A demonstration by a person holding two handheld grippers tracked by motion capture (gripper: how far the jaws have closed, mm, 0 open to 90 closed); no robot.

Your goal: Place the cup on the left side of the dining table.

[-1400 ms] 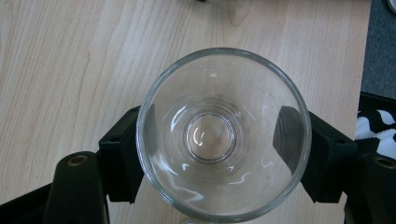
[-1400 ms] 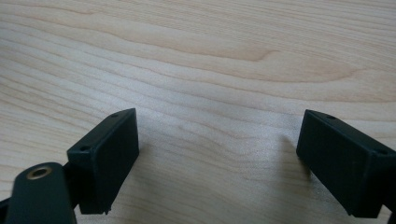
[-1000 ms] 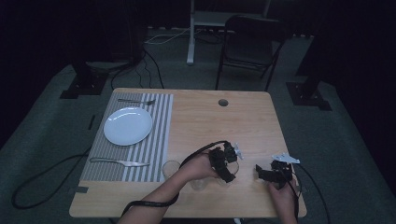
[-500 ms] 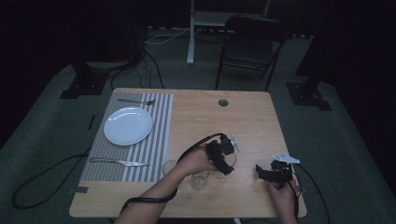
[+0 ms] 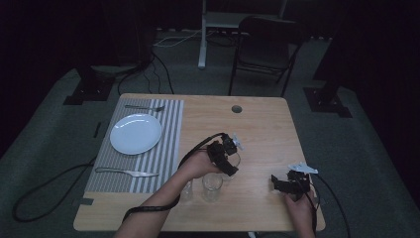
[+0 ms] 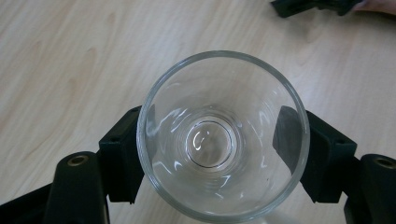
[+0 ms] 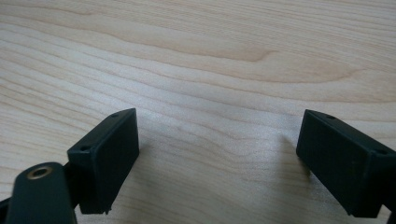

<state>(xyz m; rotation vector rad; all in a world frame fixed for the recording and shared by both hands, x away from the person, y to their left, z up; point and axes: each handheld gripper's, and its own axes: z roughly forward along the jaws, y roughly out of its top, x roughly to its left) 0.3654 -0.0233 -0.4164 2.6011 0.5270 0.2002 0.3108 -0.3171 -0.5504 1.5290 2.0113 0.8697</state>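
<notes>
Left tool (image 6: 215, 154) straddles upright glass (image 6: 223, 135), jaws either side of wall, contact unclear; glass at worktop (image 5: 257, 129) 6 o'clock edge. Right tool (image 7: 219, 163) spread, empty, at 4 o'clock. Advice: squeeze gently, lift level

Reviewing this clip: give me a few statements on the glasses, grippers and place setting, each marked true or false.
1. The left gripper has its jaws around a clear glass. True.
2. The right gripper holds a fork. False: its jaws are open over bare table.
3. The plate sits on the striped placemat. True.
4. The plate holds food. False: it is empty.
5. A second glass stands near the table's front edge. True.
</notes>
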